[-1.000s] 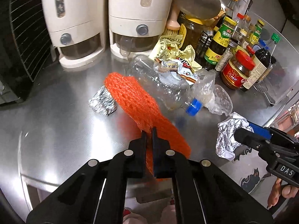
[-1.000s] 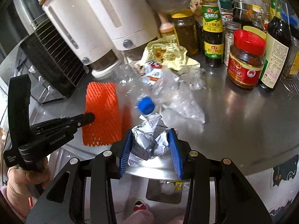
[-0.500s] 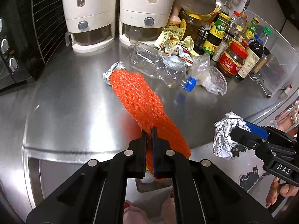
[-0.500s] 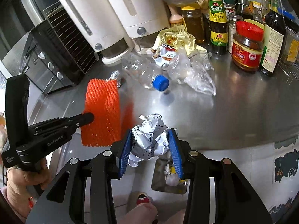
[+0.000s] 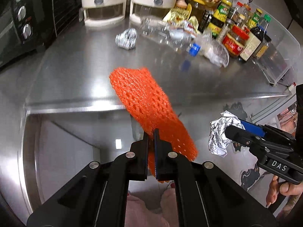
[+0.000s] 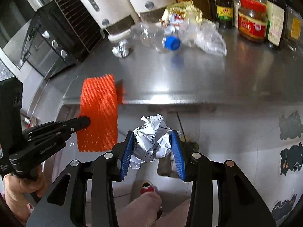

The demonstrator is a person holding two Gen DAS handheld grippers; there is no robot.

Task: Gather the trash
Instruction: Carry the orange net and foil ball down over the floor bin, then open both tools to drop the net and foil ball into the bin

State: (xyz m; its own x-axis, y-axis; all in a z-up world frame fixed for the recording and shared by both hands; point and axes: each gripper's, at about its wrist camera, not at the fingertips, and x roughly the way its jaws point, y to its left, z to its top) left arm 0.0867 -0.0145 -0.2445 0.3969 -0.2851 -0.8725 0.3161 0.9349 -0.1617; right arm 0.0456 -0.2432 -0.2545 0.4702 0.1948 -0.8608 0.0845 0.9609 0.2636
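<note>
My left gripper (image 5: 151,132) is shut on an orange foam net sleeve (image 5: 144,102), which hangs in the air past the steel counter's front edge (image 5: 75,106). From the right wrist view the same orange sleeve (image 6: 98,117) sticks out of the left gripper (image 6: 86,122). My right gripper (image 6: 153,147) is shut on a crumpled ball of foil (image 6: 151,141), also held out in front of the counter; the left wrist view shows that foil ball (image 5: 220,134) at the right. Below the foil a small bin (image 6: 168,165) with scraps stands on the floor, mostly hidden.
On the counter lie a smaller foil ball (image 5: 126,38), a clear bottle with a blue cap (image 6: 171,42), clear plastic wrap (image 6: 210,37) and yellow wrappers (image 5: 181,17). Sauce jars and bottles (image 5: 236,39), two cream dispensers (image 5: 103,1) and a black oven (image 5: 17,19) stand behind. A pink slipper (image 6: 147,187) is below.
Both grippers have drawn back from over the counter to beyond its front edge and sunk a little, each carrying its load. The small foil ball on the counter is now uncovered.
</note>
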